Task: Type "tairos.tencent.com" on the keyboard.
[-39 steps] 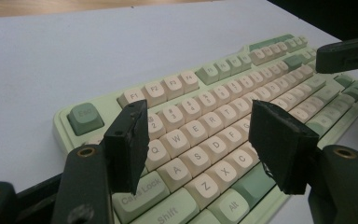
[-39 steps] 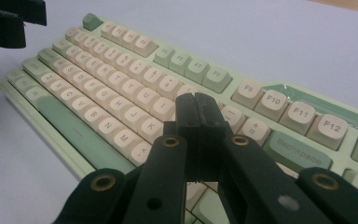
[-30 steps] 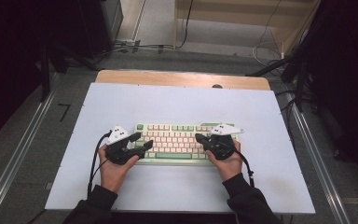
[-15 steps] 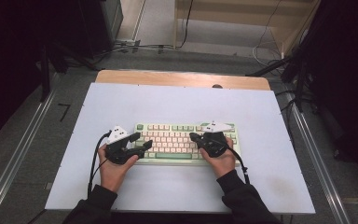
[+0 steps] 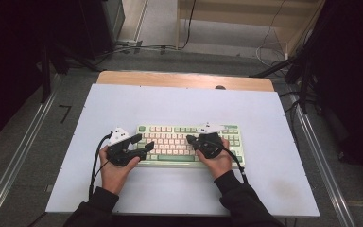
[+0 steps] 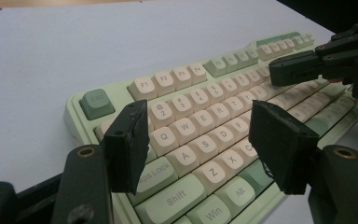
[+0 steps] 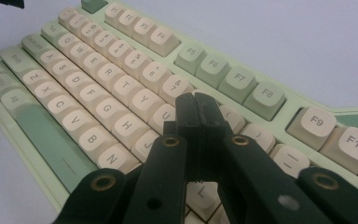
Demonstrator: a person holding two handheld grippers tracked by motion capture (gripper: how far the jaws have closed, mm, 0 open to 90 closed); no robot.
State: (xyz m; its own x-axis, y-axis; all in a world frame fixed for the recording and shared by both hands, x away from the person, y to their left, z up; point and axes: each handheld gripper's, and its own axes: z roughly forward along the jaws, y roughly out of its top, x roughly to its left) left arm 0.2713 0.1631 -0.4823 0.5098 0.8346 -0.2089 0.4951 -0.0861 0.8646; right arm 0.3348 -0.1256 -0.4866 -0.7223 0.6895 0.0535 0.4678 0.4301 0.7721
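A pale green keyboard point(image 5: 170, 146) with cream and green keys lies on the white table top point(image 5: 184, 109). My left gripper point(image 5: 143, 143) hovers over the keyboard's left end with its jaws open and nothing between them. In the left gripper view the left gripper point(image 6: 196, 114) frames the Q, W, A and S keys. My right gripper point(image 5: 190, 139) is shut and points left over the keyboard's right half. In the right gripper view the right gripper point(image 7: 198, 100) has its tip low over the keys just right of U; whether it touches them I cannot tell.
The white top ends in a wooden strip point(image 5: 184, 80) at the far edge. Metal rails point(image 5: 23, 151) run along both sides. Cables lie on the floor point(image 5: 137, 47) beyond the table. Bare white surface surrounds the keyboard.
The right gripper has slid left along the keyboard toward its middle and sunk slightly, jaws still shut. The left gripper has kept still.
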